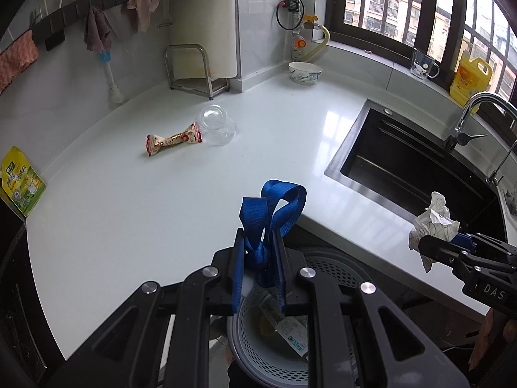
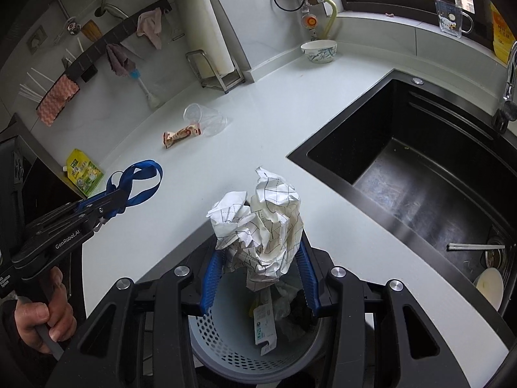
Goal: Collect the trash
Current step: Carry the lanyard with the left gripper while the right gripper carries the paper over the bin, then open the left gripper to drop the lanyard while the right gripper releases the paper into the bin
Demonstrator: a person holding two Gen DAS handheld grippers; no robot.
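My left gripper (image 1: 258,245) is shut on a knotted blue strap (image 1: 274,207), held over a grey perforated waste basket (image 1: 336,268) below the counter edge. From the right wrist view that left gripper (image 2: 111,202) and the blue strap (image 2: 142,177) show at the left. My right gripper (image 2: 260,258) is shut on a crumpled white paper ball (image 2: 261,220) with thin dark lines, above the waste basket (image 2: 219,339), which holds a few wrappers. The left wrist view catches this paper ball (image 1: 433,223) at the right. A red-and-cream snack wrapper (image 1: 173,139) and a clear plastic cup (image 1: 218,126) lie on the counter.
A black sink (image 2: 420,174) with a plate and chopsticks is set in the white counter (image 1: 161,210) to the right. A green-yellow pouch (image 1: 22,181) lies at the counter's left edge. A bowl (image 1: 305,72), a metal rack (image 1: 194,71) and hanging cloths line the back wall.
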